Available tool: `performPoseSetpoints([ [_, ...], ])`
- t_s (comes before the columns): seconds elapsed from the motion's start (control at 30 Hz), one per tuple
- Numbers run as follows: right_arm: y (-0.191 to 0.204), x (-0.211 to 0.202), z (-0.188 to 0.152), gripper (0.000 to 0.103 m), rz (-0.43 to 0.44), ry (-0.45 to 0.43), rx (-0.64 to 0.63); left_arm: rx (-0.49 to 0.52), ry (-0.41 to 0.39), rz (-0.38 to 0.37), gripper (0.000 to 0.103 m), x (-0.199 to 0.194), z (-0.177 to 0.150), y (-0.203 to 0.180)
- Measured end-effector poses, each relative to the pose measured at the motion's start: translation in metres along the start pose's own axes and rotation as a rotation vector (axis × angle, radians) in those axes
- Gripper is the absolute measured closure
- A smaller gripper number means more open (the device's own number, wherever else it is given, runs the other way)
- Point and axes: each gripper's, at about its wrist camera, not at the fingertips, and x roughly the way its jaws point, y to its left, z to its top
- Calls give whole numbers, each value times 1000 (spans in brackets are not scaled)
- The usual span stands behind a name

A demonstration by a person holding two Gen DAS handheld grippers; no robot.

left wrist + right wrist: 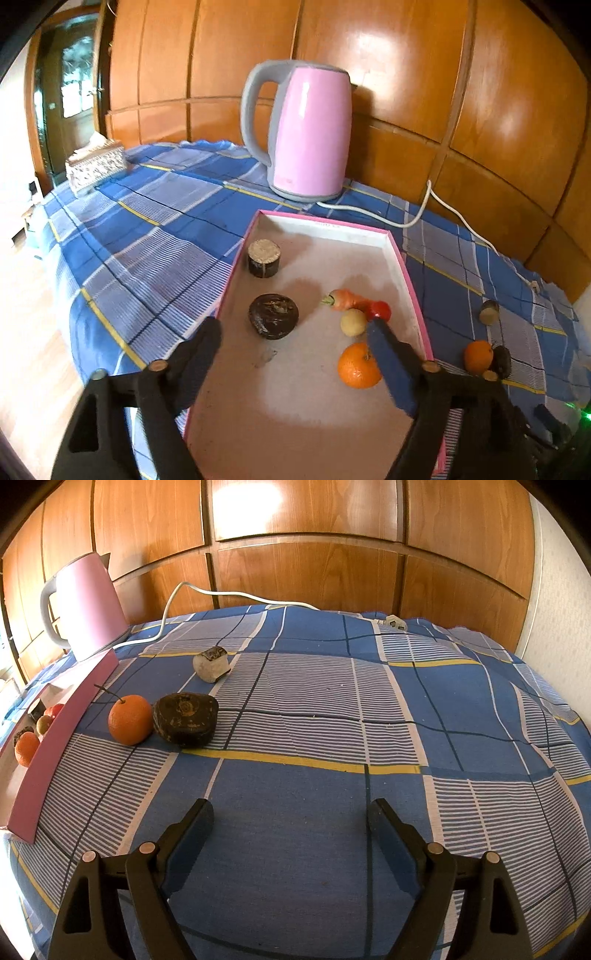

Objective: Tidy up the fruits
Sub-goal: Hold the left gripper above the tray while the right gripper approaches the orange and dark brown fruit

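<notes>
A pink-rimmed tray (325, 229) holds an orange (358, 365), a pale yellow ball (353, 322), a carrot (345, 299), a red piece (380, 310), a dark round lump (273, 316) and a dark cylinder (263, 258). My left gripper (293, 326) hangs open over the tray with nothing between its fingers; its right finger partly hides that orange. On the cloth right of the tray lie a second orange (130, 720), a dark lump (185, 718) touching it, and a pale chunk (211, 663). My right gripper (291, 806) stands open over bare cloth, well short of them.
A pink kettle (310, 133) stands behind the tray against the wooden wall, its white cord (173, 598) trailing across the cloth to a plug (396, 622). A tissue box (96, 166) sits at the table's far left corner. The blue checked cloth (406, 720) covers the table.
</notes>
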Motion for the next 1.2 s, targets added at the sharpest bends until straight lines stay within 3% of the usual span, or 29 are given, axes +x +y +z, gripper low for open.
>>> performPoseSetpoints([
  [0.3,2,1,3,16,-27,24,19,3,-20,25,2,-14,-9,1],
  [0.53,-1,-2,5,15,-50,48,95,-8,-23,56,1,-18,-18,9],
  [0.63,-8,-8,6,15,-61,37,185,-21,-20,67,1,-19,-22,13],
  [0.9,-15,-20,18,15,-136,-20,261,-33,-41,99,1,-23,-24,19],
  [1.1,0,-15,25,17,-81,5,234,-30,-27,93,0,-21,-25,19],
  [1.2,11,-12,30,24,-25,15,208,-30,-21,96,0,-20,-26,18],
])
